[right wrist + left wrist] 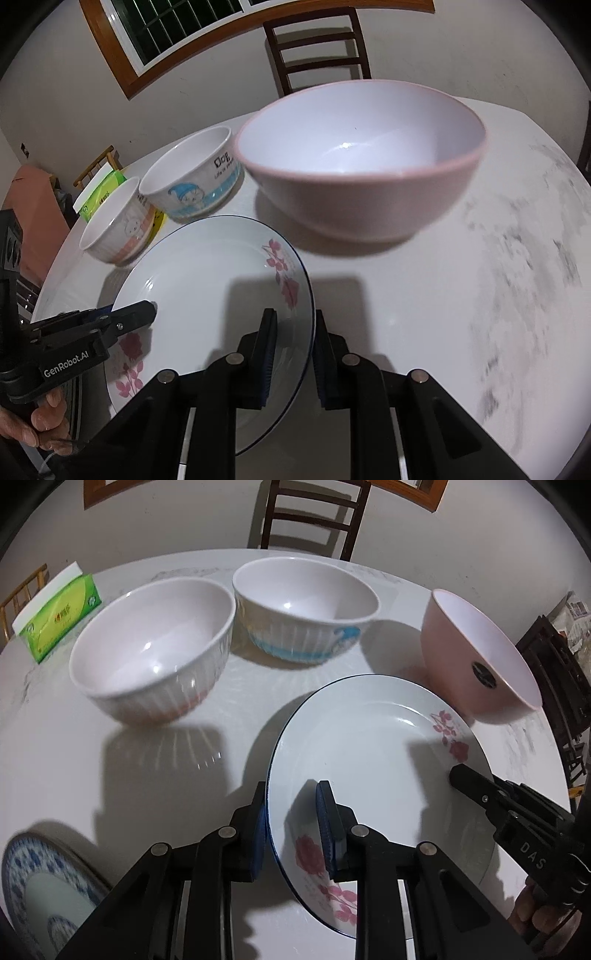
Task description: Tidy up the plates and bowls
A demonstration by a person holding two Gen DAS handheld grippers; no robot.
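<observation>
1. My left tongs [291,827] straddle the near-left rim of the flowered plate [369,746], one pad outside and one inside, drawn narrow on the edge. My right tongs [295,354] pinch the opposite rim the same way, closed on it. Both look like they have the plate.

2. The plate sits near the front of the white table [461,295], tilted, its left edge seeming lifted. Behind it stand the pink bowl [362,166], the blue-banded bowl [303,605] and the ribbed white bowl [151,646], all apart from each other. A blue-patterned plate [40,890] lies off at the near-left corner.

3. Handling, as I judge it: the plate is glazed and stiff, so it will not flex, but it is slick and will chip or break if it slips. The rim is thin, so I want the pads well over the lip, and the two grips opposite each other so that it stays level.

4. Hard to tell: whether the plate's far edge touches the table, since the shadow hides the contact. My own tongs cover the near part of the plate. The blue-patterned plate is cut off by the frame, and the pink bowl is blurred. A green tissue box [59,616] sits at the far left, partly hidden behind bowls in the right view.
</observation>
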